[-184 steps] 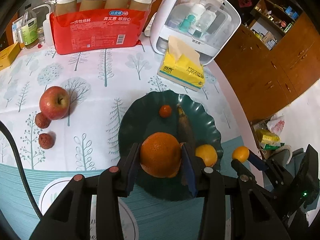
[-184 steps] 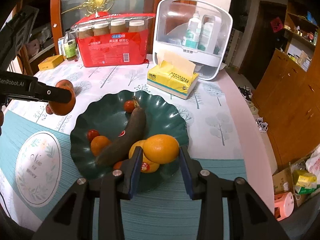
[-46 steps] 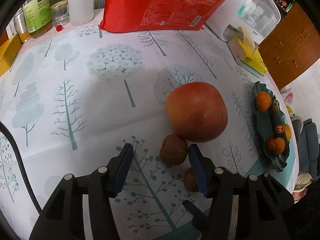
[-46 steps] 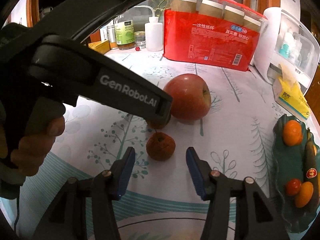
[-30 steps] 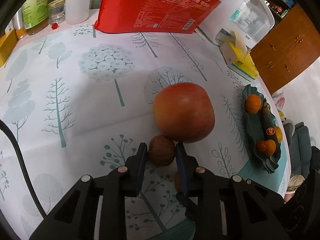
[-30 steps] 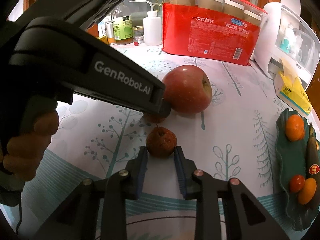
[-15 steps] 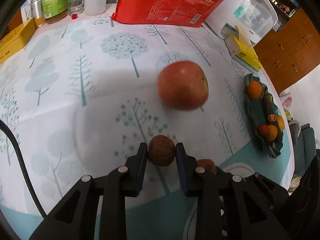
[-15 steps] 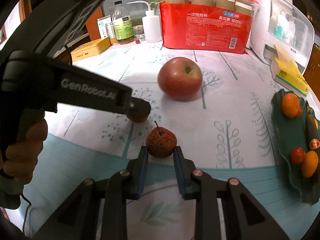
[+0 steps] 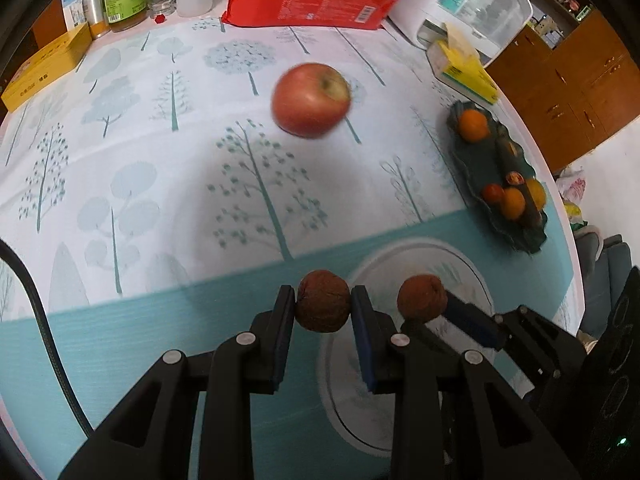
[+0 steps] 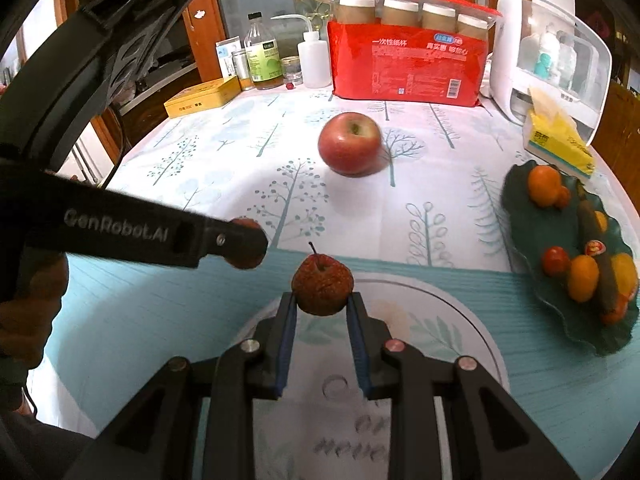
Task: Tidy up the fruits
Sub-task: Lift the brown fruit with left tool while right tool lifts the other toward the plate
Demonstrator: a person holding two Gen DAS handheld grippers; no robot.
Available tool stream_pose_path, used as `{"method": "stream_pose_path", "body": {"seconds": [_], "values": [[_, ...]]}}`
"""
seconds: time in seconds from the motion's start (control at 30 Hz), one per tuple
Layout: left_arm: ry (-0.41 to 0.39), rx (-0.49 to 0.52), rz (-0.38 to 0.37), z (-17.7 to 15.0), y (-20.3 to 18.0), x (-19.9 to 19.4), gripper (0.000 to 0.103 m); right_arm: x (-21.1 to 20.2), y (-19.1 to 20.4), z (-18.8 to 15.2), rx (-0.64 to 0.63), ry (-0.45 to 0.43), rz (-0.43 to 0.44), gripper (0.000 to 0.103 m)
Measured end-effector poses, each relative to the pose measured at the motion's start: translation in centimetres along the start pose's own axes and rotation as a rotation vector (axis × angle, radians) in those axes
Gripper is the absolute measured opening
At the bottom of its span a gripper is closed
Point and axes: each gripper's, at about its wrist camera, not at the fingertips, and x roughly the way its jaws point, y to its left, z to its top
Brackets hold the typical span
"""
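Both grippers are clamped on fruit: left gripper (image 9: 322, 307) pinches one brown lychee (image 9: 322, 306), right gripper (image 10: 321, 303) another lychee (image 10: 322, 290), lifted clear, presumably bound for the green plate (image 10: 520, 216) while the apple (image 10: 349, 143) waits

A tablecloth (image 10: 224, 152) printed with pale trees covers the table, with a teal band along its near edge and a white round emblem (image 10: 460, 344) on that band. At the far side stands a red pack of paper cups (image 10: 408, 60), four capped stacks showing through its clear top. Left of it are a white squeeze bottle (image 10: 314, 62), a small glass jar (image 10: 292, 70), a green-labelled bottle (image 10: 262, 56) and a yellow flat box (image 10: 202, 98). Right of the pack sits a white cabinet with a clear door (image 10: 556, 60), and a yellow tissue pack (image 10: 558, 140) lies just before it. Wooden cupboards (image 9: 580, 68) stand beyond the table.
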Motion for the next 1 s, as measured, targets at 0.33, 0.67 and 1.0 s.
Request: {"method": "stream_pose_path", "body": {"seconds": [0.33,0.67,1.0], "values": [[-0.017,-0.018,-0.015,-2.4,-4.6,-1.2,0.027,-4.1,-3.0,-2.1,-0.009,0.0,-0.012,0.026],[-0.075,-0.05,-0.021,-2.7,-10.4,-1.4,0.027,-7.5,-8.5,-3.8,-0.026,0.017,-0.017,0.026],[-0.148,-0.048,-0.028,-1.2,-16.9,-0.2,0.027,-9.9,-14.9,-4.9,-0.06,0.008,-0.016,0.026]]}}
